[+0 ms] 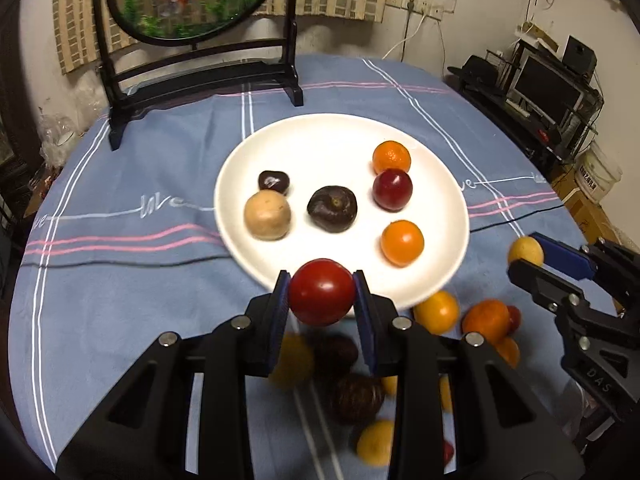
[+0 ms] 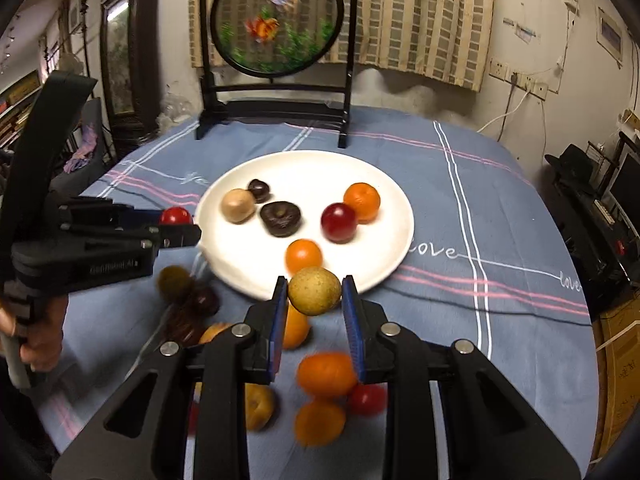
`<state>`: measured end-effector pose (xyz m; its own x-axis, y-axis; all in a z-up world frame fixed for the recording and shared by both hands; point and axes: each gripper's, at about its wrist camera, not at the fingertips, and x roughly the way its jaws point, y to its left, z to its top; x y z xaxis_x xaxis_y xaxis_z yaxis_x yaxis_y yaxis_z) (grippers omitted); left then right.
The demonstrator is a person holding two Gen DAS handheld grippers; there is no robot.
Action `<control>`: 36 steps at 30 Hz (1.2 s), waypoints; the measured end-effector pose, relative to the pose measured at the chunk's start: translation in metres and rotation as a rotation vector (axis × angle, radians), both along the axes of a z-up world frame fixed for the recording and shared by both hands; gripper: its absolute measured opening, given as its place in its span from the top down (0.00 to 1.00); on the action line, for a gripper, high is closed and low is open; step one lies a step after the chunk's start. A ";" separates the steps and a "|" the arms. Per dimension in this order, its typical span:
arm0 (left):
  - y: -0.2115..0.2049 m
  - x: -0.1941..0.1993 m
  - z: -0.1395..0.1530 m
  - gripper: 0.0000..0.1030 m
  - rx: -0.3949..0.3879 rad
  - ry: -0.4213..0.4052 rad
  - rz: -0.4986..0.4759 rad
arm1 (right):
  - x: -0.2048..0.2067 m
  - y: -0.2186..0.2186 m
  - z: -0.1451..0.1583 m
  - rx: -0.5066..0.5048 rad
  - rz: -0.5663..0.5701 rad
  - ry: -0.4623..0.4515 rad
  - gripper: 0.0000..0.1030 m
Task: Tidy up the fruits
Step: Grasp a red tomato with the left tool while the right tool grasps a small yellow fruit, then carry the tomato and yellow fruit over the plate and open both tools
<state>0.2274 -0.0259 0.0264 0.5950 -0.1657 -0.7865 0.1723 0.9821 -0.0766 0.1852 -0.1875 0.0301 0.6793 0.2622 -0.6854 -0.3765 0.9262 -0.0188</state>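
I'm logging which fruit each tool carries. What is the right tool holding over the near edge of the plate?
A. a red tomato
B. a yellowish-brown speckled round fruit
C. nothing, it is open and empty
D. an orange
B: in the right wrist view the right tool has its blue pads closed on a yellowish-brown speckled fruit near the white plate; the red tomato is in the left tool.
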 end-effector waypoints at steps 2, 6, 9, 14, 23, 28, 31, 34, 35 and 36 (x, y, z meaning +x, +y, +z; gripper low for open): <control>-0.005 0.013 -0.007 0.69 0.021 0.008 0.000 | 0.019 0.000 -0.008 -0.010 -0.016 0.013 0.74; -0.010 0.036 -0.018 0.69 0.045 0.022 0.017 | 0.049 -0.002 -0.025 -0.030 -0.049 0.052 0.74; -0.011 0.052 -0.028 0.69 0.073 0.030 0.030 | 0.067 0.000 -0.034 -0.052 -0.048 0.068 0.74; -0.011 0.068 -0.042 0.68 0.080 0.058 0.046 | 0.093 0.002 -0.049 -0.081 -0.048 0.128 0.73; -0.007 0.053 -0.022 0.39 0.107 -0.031 0.078 | 0.088 -0.012 -0.051 -0.020 -0.071 0.129 0.70; 0.003 0.025 -0.010 0.35 0.126 -0.056 0.094 | 0.050 -0.020 -0.034 -0.043 -0.071 0.059 0.69; 0.009 0.008 -0.006 0.31 0.142 -0.070 0.115 | 0.025 -0.035 -0.027 -0.002 -0.079 0.050 0.57; 0.014 -0.014 -0.001 0.31 0.134 -0.088 0.132 | 0.002 -0.049 -0.025 0.026 -0.097 0.048 0.46; 0.015 -0.019 -0.002 0.31 0.134 -0.089 0.132 | -0.005 -0.053 -0.025 0.033 -0.103 0.051 0.46; 0.016 -0.026 -0.002 0.28 0.137 -0.088 0.132 | -0.009 -0.056 -0.025 0.039 -0.111 0.056 0.44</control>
